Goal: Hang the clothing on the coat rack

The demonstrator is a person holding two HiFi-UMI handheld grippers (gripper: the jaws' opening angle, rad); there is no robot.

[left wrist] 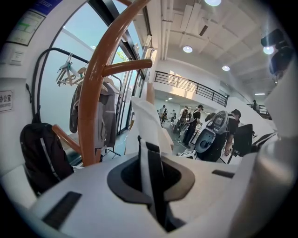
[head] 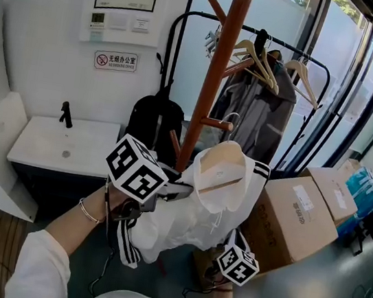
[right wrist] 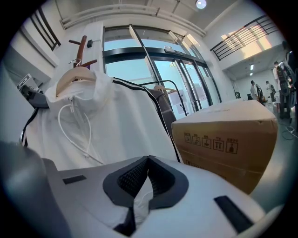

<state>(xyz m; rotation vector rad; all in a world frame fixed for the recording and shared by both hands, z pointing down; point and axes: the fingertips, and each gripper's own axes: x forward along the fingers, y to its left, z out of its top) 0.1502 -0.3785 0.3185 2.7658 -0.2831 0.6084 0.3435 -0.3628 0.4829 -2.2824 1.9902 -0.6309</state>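
A white jacket (head: 194, 215) with black stripes hangs on a wooden hanger (head: 222, 165), held up beside the brown coat rack pole (head: 215, 73). The hanger's top is close to a short peg (head: 217, 123). My left gripper (head: 166, 189) is shut on the jacket's striped edge (left wrist: 151, 162), with the pole (left wrist: 93, 102) just to its left. Lower down, my right gripper (head: 232, 250) is shut on a fold of white cloth (right wrist: 139, 200). The jacket's body (right wrist: 116, 121) and hanger (right wrist: 74, 76) rise in front of it.
A black clothes rail (head: 285, 45) with wooden hangers and a grey jacket (head: 262, 107) stands behind the rack. A black backpack (head: 152, 122) hangs at the pole's left. Cardboard boxes (head: 294, 216) sit at the right, a white sink (head: 65, 144) at the left.
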